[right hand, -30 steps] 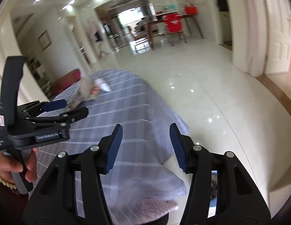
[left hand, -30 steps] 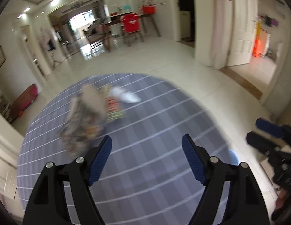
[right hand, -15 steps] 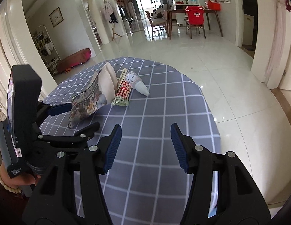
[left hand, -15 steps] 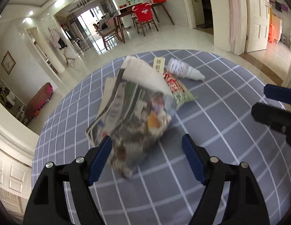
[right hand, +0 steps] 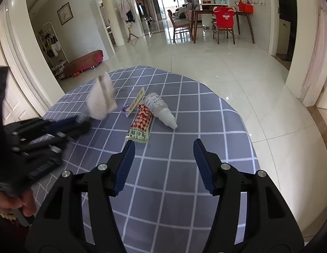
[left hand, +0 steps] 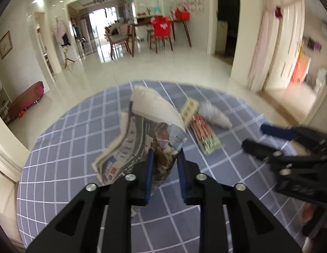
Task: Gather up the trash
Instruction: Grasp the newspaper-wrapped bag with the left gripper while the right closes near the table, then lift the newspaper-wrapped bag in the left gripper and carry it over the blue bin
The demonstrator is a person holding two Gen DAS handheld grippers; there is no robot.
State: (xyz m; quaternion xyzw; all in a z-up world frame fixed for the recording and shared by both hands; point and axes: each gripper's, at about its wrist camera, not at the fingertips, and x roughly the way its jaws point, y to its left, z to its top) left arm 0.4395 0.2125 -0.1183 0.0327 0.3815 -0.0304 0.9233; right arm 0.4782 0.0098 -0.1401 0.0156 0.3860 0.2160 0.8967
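A folded newspaper (left hand: 142, 135) is pinched between the pads of my left gripper (left hand: 164, 176), which is shut on its near corner; the paper rises off the round checked table (left hand: 58, 168). It also shows in the right wrist view (right hand: 102, 101) at the left. A red-and-green snack wrapper (right hand: 140, 124), a white plastic bottle (right hand: 161, 111) and a yellow tag (right hand: 135, 102) lie together on the cloth. My right gripper (right hand: 163, 164) is open and empty, hovering just short of the wrapper.
The table's right edge (right hand: 247, 143) drops to a glossy tiled floor. A dining table with chairs (right hand: 218, 23) stands far back. A red bench (right hand: 83, 63) sits by the left wall. The right gripper (left hand: 285, 147) shows at the right of the left wrist view.
My left gripper has closed on the newspaper's near corner and raised it. My right gripper has moved forward towards the wrapper and bottle, staying open.
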